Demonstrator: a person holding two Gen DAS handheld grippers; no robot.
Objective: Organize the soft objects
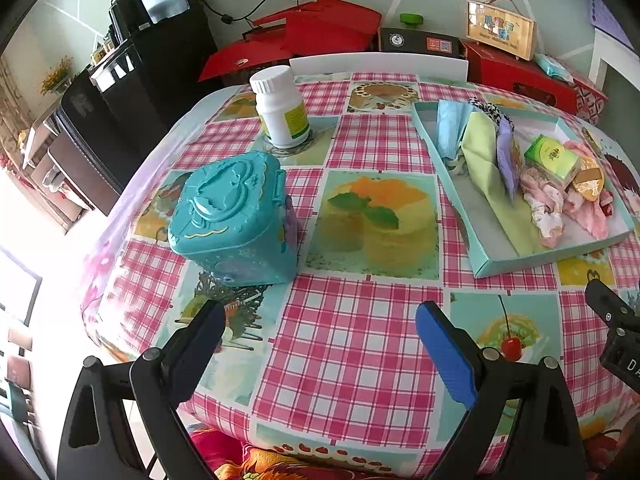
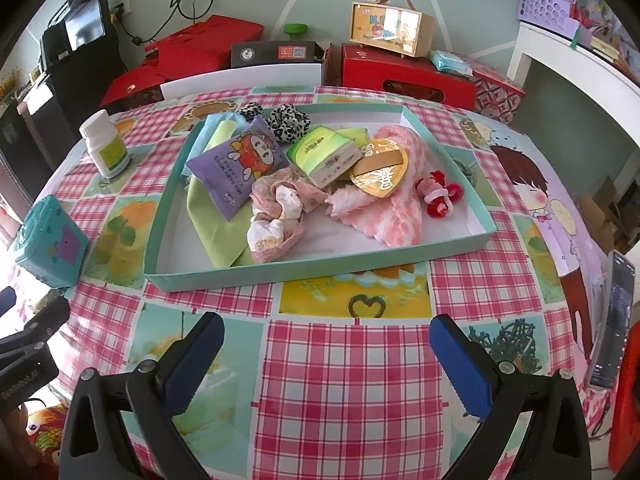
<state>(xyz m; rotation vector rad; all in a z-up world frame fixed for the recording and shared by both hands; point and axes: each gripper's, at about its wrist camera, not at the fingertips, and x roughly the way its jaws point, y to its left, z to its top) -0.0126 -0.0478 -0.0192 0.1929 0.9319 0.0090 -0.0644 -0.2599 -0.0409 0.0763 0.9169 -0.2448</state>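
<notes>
On the worktop (image 2: pixel 352 364) a shallow teal tray (image 2: pixel 280 272) holds a loose heap of soft things. In the right wrist view, a purple pouch (image 2: pixel 236 160) lies at ten o'clock in the tray over a green cloth (image 2: pixel 212 216), a crumpled pink sock (image 2: pixel 276 216) sits near six o'clock, a fluffy pink cloth (image 2: pixel 400 216) spreads toward four o'clock, and a red hair tie (image 2: pixel 438 196) rests at three o'clock. A green tissue pack (image 2: pixel 326 152) and a gold pad (image 2: pixel 380 168) sit on the middle of the heap, with a spotted scrunchie (image 2: pixel 288 118) at twelve o'clock.

The soft things already lie in the tray, though jumbled; whether they were gathered there or await sorting cannot be told.

Both grippers hover over the near edge of the worktop, at six o'clock from the tray. The left gripper (image 1: pixel 320 328) and the right gripper (image 2: pixel 326 340) are each spread wide and hold nothing.

Everything looks light and limp. The cloths will likely sag and drag neighbours, so pinch a raised fold or corner. The tissue pack seems slick; grip it across its short sides. The sock offers a bunched ridge.

A teal box (image 1: pixel 236 216) and a white bottle (image 1: pixel 282 108) stand outside the tray.
</notes>
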